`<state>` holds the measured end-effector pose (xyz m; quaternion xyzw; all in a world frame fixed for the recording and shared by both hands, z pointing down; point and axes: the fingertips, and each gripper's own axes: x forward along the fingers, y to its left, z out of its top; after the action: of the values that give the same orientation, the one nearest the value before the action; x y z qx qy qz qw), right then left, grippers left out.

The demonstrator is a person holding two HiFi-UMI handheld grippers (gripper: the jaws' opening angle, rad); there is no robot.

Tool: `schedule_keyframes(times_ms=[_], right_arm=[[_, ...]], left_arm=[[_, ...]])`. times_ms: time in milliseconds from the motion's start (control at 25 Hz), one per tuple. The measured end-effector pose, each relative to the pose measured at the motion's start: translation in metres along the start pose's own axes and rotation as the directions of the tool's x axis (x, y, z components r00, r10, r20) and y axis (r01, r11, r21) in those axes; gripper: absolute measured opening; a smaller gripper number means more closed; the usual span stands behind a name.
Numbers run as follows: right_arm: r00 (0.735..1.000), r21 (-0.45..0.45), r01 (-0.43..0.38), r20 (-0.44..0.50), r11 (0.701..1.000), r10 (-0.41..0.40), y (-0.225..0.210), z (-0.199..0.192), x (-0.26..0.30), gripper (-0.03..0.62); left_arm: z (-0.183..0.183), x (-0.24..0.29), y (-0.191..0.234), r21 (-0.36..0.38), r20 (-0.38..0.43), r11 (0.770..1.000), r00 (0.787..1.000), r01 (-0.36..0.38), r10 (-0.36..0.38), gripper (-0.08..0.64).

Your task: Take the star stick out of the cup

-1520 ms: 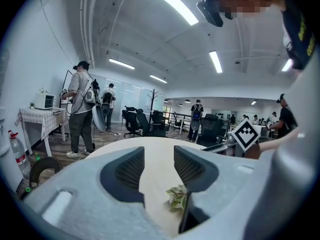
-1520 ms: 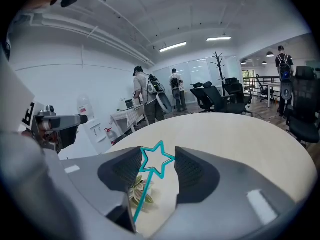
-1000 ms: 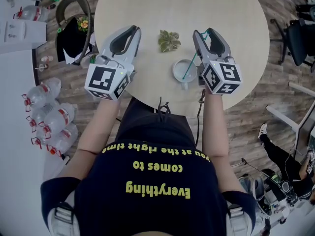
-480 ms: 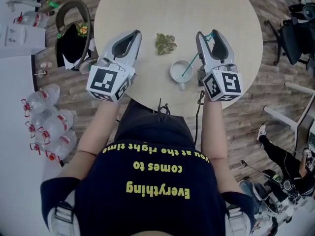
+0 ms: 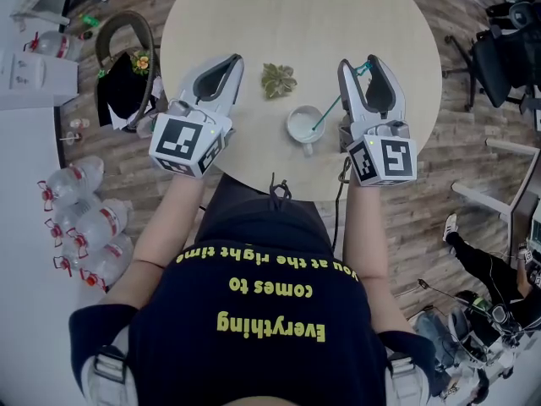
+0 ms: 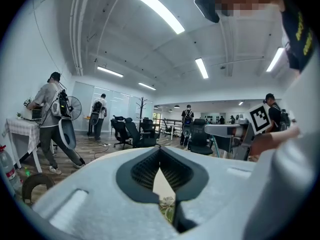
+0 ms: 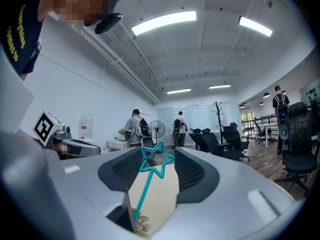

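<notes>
A white cup stands near the front edge of the round wooden table. The teal star stick leans out of it to the right, its lower end over the cup's mouth. My right gripper is just right of the cup and shut on the star. In the right gripper view the star sits between the pads, its points touching both. My left gripper rests over the table's left side, shut and empty; in its own view the fingertips meet.
A small succulent sits on the table between the grippers, behind the cup. On the floor at left are a chair with a black bag and several water bottles. An office chair stands at right.
The right gripper has drawn slightly back and away from the cup with the star, so the stick leans more. The left gripper has hardly moved.
</notes>
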<state>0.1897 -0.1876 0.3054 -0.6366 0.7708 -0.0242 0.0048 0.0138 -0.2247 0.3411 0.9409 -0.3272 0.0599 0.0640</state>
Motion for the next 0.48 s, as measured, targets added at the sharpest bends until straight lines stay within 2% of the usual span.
schedule_keyframes(times_ms=[480], right_arm=[[0.996, -0.072, 0.002, 0.089, 0.997, 0.005, 0.014, 0.045, -0.020, 0.216]], left_arm=[[0.013, 0.000, -0.006, 0.011, 0.029, 1.000, 0.999, 0.016, -0.016, 0.003]])
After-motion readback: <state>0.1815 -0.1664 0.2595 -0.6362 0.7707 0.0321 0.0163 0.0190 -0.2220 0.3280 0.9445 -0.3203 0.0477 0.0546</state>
